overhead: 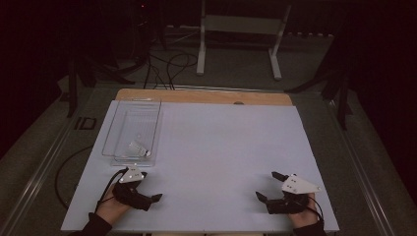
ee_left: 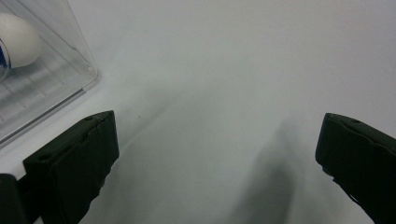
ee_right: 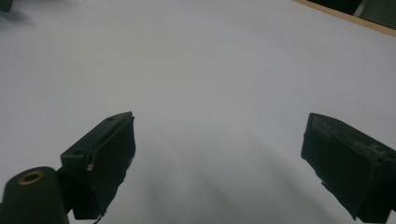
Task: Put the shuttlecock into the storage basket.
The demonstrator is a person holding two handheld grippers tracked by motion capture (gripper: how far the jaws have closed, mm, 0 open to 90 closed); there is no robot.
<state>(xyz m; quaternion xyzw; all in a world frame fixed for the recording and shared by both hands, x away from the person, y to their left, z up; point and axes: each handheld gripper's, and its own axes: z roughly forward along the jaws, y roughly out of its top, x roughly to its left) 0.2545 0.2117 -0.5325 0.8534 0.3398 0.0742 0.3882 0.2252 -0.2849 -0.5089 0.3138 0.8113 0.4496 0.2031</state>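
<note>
A white shuttlecock (overhead: 140, 149) lies in the near end of a clear plastic bin (overhead: 114, 129) at the left of the table. In the left gripper view its rounded white cork (ee_left: 16, 39) with a blue band shows through the bin's corner (ee_left: 56, 88). My left gripper (overhead: 150, 186) rests on the white sheet just in front of the bin, open, with nothing between its jaws (ee_left: 217, 154). My right gripper (overhead: 267, 186) sits near the front right of the sheet, also open and empty (ee_right: 219, 154).
A white sheet (overhead: 226, 147) covers the table, with a wooden strip (overhead: 206, 96) along the far edge. Beyond the table stand a white frame (overhead: 241, 39) and floor cables (overhead: 167, 69). Dark stands flank both sides.
</note>
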